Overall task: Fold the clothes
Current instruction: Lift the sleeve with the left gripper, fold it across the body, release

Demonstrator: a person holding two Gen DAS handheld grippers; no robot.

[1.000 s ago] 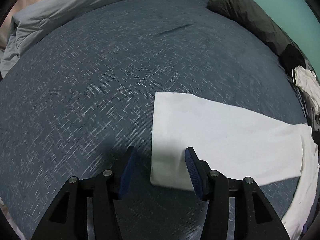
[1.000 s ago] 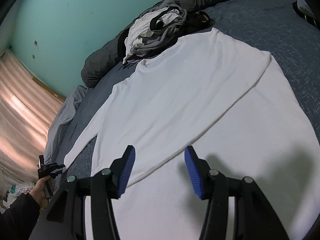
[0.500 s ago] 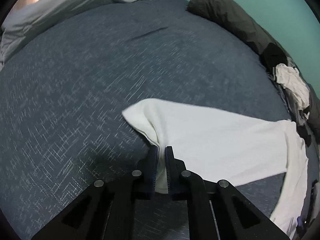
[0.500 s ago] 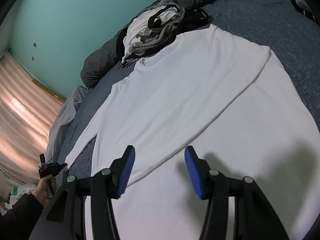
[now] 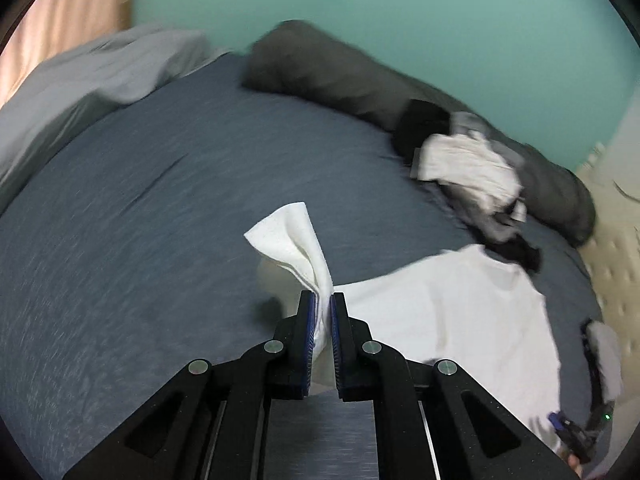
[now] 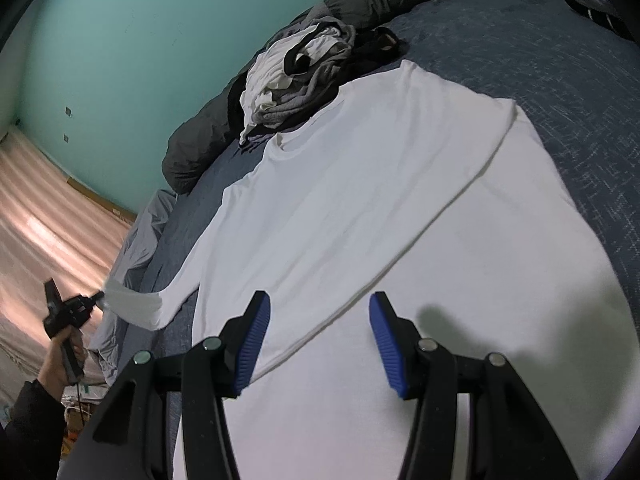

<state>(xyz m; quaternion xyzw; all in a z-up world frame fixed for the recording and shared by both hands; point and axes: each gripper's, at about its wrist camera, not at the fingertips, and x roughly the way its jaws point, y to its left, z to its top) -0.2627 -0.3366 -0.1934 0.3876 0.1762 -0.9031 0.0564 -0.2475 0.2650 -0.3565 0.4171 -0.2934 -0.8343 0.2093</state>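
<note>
A white long-sleeved shirt [image 6: 360, 200] lies flat on the dark blue bed [image 6: 560, 80], one sleeve folded across its body. My left gripper [image 5: 321, 300] is shut on the cuff of the other sleeve [image 5: 296, 236] and holds it lifted off the bed; the shirt body [image 5: 460, 304] lies to its right. In the right wrist view the left gripper [image 6: 90, 300] shows at the far left with the sleeve [image 6: 136, 304] stretched from it. My right gripper [image 6: 318, 312] is open and empty, hovering over the lower part of the shirt.
A pile of grey, white and black clothes [image 6: 304, 76] lies just beyond the shirt's collar, also in the left wrist view [image 5: 472, 168]. A dark grey bolster [image 5: 340, 76] runs along the teal wall. A light grey duvet [image 5: 80, 80] lies at the bed's far left.
My left gripper closed on the sleeve cuff, then lifted it off the bed and swung it toward the shirt body. My right gripper stayed open over the shirt.
</note>
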